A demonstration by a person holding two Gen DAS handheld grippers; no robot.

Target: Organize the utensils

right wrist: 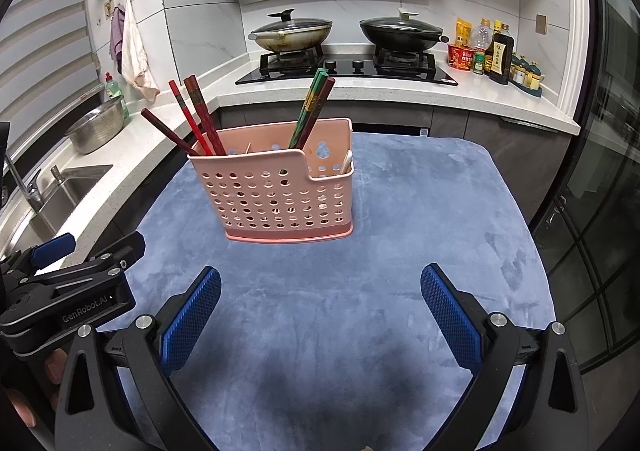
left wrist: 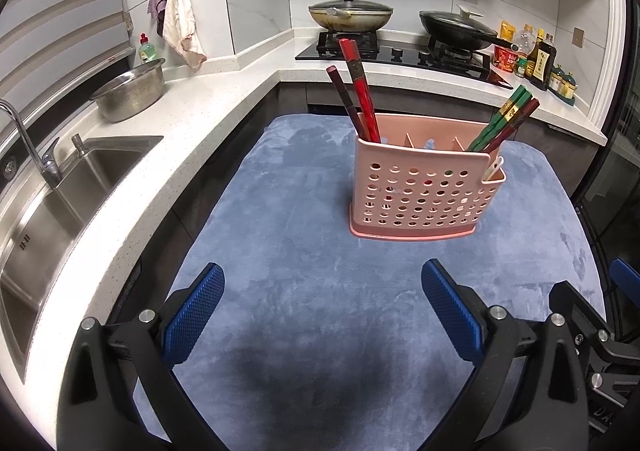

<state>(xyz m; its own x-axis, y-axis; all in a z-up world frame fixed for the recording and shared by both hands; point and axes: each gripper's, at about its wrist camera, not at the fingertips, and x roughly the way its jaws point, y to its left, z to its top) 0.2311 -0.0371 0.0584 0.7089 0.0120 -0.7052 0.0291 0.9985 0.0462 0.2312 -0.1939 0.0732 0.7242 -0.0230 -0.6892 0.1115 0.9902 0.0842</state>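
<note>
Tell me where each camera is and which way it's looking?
Left wrist view: sits on the left gripper, looking forward over the blue cloth at the pink holder; its two blue fingers show, open.
Right wrist view: sits on the right gripper, facing the same way; its open blue fingers show, the left gripper at the left edge, and a bit of a hand.
Both share the holder, chopsticks, cloth, sink and stove.
</note>
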